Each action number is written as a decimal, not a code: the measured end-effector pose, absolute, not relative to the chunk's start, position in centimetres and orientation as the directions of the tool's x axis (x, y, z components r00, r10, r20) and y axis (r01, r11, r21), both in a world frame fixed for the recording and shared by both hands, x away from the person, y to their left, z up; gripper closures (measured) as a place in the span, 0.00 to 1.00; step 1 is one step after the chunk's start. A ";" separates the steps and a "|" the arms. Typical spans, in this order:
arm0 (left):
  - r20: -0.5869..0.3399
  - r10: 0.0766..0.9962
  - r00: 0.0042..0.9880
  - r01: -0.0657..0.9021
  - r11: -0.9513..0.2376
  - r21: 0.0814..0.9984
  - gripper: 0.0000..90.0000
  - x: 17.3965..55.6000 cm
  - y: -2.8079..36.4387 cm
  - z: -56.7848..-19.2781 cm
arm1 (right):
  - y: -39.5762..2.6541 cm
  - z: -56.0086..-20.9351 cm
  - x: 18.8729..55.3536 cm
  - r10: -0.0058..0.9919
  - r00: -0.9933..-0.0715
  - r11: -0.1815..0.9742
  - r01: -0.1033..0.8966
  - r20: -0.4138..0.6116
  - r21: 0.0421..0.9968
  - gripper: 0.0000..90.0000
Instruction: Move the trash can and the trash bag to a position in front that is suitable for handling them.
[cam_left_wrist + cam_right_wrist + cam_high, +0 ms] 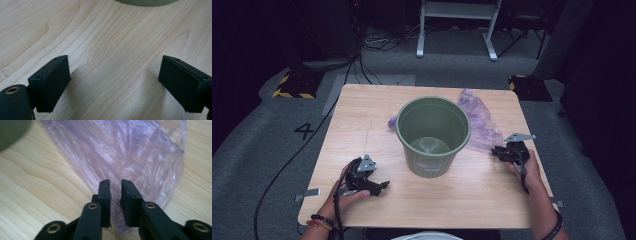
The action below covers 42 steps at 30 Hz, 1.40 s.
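A green ribbed bin (433, 135) stands upright in the middle of the wooden table (362, 107). Its base (147, 2) shows at the top of the left gripper view. A crumpled purple plastic bag (482, 125) lies flat behind and to the right of the bin. My right gripper (501, 151) is at the bag's near right edge, jaws drawn close together with a slim gap and the bag's film (130, 155) between them (115, 183). My left gripper (379, 187) rests low over bare wood in front of the bin and to its left, jaws wide apart (112, 82) and empty.
The table's front edge (422, 225) is just behind both hands. A black cable (287, 160) runs along the grey floor to the left. A white frame (457, 25) stands on the floor beyond the table.
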State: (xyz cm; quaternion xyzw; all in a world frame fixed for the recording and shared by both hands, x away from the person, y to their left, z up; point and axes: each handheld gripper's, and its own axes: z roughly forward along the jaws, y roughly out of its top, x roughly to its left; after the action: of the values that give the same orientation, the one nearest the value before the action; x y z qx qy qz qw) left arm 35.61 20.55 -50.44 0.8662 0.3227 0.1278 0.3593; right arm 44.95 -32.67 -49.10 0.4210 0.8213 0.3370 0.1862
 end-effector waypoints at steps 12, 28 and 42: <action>-0.011 0.651 0.759 0.467 -0.534 0.705 0.11 35.6 20.5 -50.4 | -32.9 -45.0 43.3 0.851 -0.519 0.332 0.421 -0.076 0.844 0.34; -0.010 0.651 0.759 0.467 -0.534 0.705 0.11 35.6 20.5 -50.4 | -24.1 -45.9 48.7 0.774 -0.632 0.406 0.464 -0.027 0.787 0.27; -0.008 0.648 0.762 0.465 -0.537 0.704 0.11 35.6 20.6 -50.4 | -22.9 -47.8 51.1 0.798 -0.602 0.400 0.507 -0.018 0.763 0.58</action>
State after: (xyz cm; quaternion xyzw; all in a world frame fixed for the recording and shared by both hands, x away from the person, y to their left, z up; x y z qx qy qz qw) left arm 35.61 20.56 -50.43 0.8674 0.3206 0.1277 0.3586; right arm 51.11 -22.86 -47.84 0.4013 0.8135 0.3730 0.1951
